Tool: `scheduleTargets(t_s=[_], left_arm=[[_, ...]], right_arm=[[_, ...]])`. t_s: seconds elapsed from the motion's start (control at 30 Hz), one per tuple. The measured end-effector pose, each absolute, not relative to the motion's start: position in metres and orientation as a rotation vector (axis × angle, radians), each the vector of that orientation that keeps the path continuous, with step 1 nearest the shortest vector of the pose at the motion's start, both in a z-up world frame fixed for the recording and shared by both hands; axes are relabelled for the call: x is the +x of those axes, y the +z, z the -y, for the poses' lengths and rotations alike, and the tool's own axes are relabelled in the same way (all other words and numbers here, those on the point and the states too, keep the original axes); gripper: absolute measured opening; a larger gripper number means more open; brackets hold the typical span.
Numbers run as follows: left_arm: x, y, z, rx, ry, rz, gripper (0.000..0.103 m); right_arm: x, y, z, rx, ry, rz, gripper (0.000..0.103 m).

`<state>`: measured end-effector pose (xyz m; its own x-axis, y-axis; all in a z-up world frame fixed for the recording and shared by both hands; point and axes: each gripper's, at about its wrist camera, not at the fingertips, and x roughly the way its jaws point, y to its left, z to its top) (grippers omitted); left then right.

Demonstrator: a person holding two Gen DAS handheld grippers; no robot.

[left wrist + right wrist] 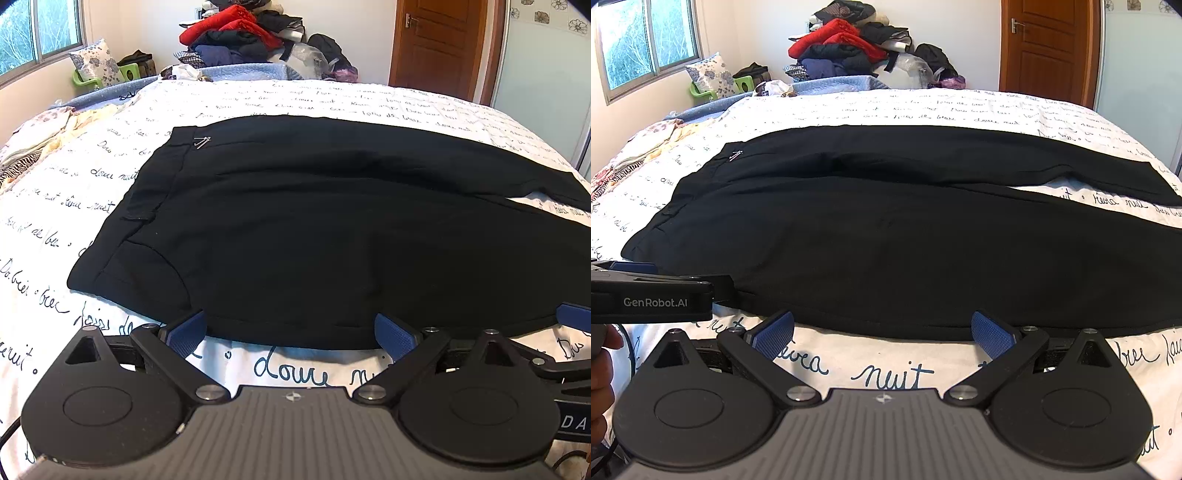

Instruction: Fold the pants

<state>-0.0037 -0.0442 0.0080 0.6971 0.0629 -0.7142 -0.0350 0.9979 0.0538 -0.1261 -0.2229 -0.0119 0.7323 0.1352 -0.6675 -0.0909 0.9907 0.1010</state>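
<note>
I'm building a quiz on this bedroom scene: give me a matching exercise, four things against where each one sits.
Things:
1. black pants
2. red garment
3. brown wooden door
4. floral pillow

Places:
A. under the window, far left
B. spread flat on the white script-printed bedcover
C. far right of the back wall
D. on top of the clothes pile beyond the bed

Pairs: 1-B, 2-D, 3-C, 4-A
</note>
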Motion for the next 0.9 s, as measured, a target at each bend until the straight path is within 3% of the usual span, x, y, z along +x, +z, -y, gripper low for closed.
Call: scheduleTargets(t_s=[0.9], left_arm=[[-0.005,0.000,0.007,0.033,-0.002,-0.804,0.098]], right_arm=[[-0.126,-0.015,0.219,0.044,0.128,-0.736,0.103]])
